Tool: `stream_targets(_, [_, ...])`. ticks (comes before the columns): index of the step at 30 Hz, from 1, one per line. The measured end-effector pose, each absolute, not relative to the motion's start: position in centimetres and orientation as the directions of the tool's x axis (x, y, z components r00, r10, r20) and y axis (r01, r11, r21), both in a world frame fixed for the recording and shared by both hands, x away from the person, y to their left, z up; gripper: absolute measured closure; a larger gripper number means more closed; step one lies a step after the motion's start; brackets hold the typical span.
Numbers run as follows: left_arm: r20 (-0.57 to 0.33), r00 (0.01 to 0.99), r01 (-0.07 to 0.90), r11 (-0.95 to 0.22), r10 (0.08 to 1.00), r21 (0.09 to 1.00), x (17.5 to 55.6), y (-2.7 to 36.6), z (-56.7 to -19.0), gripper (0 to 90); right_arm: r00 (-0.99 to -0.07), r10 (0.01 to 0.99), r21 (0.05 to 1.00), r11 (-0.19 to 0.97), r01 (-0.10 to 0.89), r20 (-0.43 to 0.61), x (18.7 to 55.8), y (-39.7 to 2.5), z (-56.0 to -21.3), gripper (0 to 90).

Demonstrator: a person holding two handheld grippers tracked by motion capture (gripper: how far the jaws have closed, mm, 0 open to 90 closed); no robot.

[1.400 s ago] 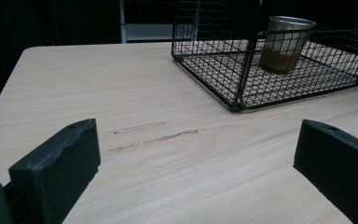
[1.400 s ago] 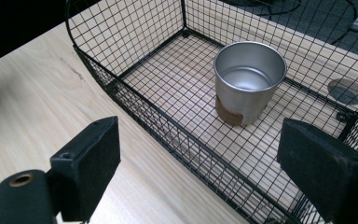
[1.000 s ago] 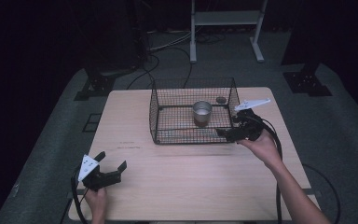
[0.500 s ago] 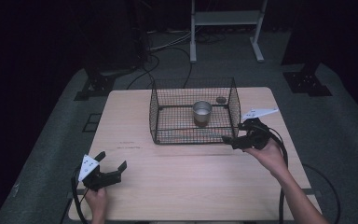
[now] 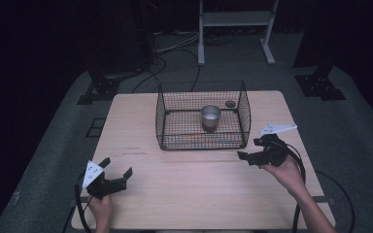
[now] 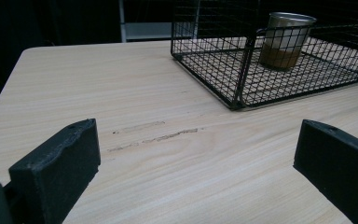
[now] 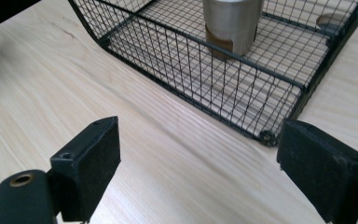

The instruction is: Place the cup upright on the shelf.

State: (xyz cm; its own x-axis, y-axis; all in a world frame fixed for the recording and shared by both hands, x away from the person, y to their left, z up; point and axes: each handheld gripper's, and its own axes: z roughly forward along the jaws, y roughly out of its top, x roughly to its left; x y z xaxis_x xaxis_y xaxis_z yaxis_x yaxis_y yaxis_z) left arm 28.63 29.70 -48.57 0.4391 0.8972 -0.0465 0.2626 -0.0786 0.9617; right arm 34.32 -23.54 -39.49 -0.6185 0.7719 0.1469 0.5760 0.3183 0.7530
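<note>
A black wire basket (image 5: 161, 116) (image 6: 237, 84) (image 7: 177, 65) stands on the far middle of the wooden table (image 5: 199, 184). Inside it a steel cup (image 5: 210, 117) (image 6: 285, 39) (image 7: 233, 25) stands upright, and a small round brown thing (image 5: 230, 104) (image 7: 330, 19) lies in the far right corner. My right gripper (image 5: 253, 150) (image 7: 200, 168) hangs open near the basket's front right corner, holding nothing. At the front left of the table, well away from the basket, my left gripper (image 5: 116, 171) (image 6: 196, 168) is open with bare wood between its jaws.
Dark scratch marks (image 6: 156, 135) (image 5: 131, 153) run across the wood between the left gripper and the basket. A white metal stand (image 5: 235, 19) and cables (image 5: 165, 48) lie on the dark floor beyond the table. Cables trail from both grippers off the near edge.
My right gripper has drawn back from the basket's right side toward the near edge and a little lower. The left gripper has stayed put.
</note>
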Motion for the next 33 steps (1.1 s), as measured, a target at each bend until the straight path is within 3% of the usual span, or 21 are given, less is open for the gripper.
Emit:
stream_targets(21, [-0.043,0.44,0.26,-0.082,0.897,0.962,28.6,29.7,-48.6,0.0,-0.588,0.788,0.752,0.273,0.599,0.182,32.6,-26.3,-42.2,12.6])
stream_targets(33, [-0.04,0.434,0.259,-0.083,0.9,0.962,28.7,29.6,-48.6,0.0,-0.598,0.775,0.783,0.237,0.575,0.204,29.2,-27.2,-44.8,12.6])
